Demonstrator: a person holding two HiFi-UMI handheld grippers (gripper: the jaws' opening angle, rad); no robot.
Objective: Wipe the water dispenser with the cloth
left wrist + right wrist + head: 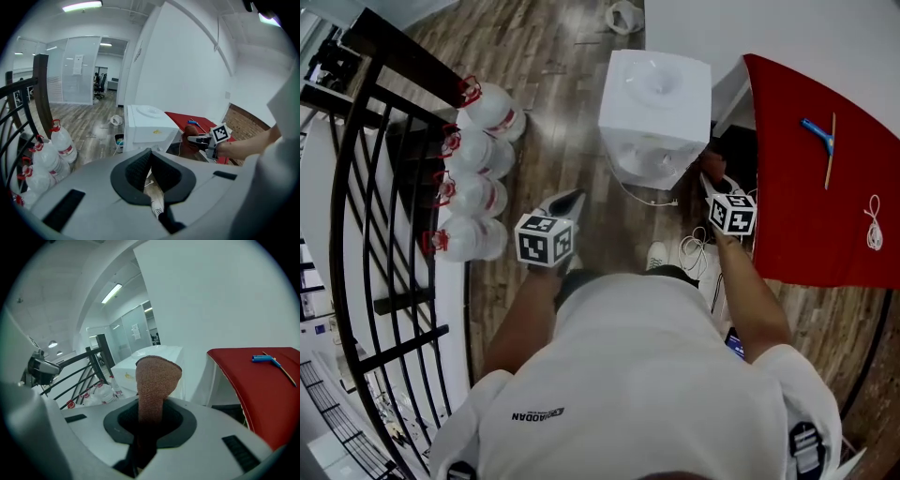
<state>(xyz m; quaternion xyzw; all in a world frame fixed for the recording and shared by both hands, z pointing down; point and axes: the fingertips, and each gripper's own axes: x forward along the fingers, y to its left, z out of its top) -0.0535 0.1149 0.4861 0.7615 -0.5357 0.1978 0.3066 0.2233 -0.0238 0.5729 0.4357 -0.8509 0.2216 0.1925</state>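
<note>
cloth gripped, wiping not begun

head view: your right gripper (713, 183) holds the cloth (709, 167) just beside the boxy white water dispenser (654, 103); contact can't be told. your left gripper (569, 199) hangs apart from it.
left gripper view: ribbed dark jaws pressed together, empty.
right gripper view: jaws clamp the brown knitted cloth, folded into a rounded upright tab. the smooth dispenser top looks unwiped; all wiping seems left.

Only the person's white shirt (628, 375) bears print (537, 413), partly legible, ending "ADAN".
</note>
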